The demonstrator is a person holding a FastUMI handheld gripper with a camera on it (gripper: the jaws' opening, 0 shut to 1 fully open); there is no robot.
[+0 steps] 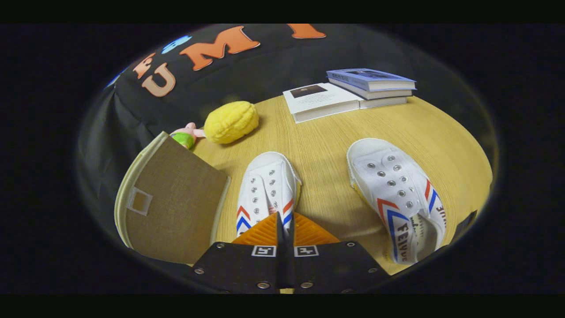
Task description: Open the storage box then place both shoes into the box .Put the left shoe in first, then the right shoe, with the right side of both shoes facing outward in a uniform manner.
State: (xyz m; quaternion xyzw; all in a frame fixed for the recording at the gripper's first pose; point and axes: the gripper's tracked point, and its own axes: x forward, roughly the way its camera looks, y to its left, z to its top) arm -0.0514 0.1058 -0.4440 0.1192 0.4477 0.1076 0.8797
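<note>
Gripper view is showing the gripper [284, 221] with its orange fingers [260, 232] pressed together, holding nothing, hovering over the heel of one white shoe [267, 187]. Another shoe [397, 194] is lying at three o'clock, the storage box [172, 198] at nine o'clock.

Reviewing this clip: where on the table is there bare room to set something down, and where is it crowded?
Bare table runs between the two shoes, left shoe and right shoe, and on to the books. Crowded: the storage box nearly touches the left shoe, with the yellow plush and a small toy behind it. The gripper, fingers together, sits over the left shoe.
</note>
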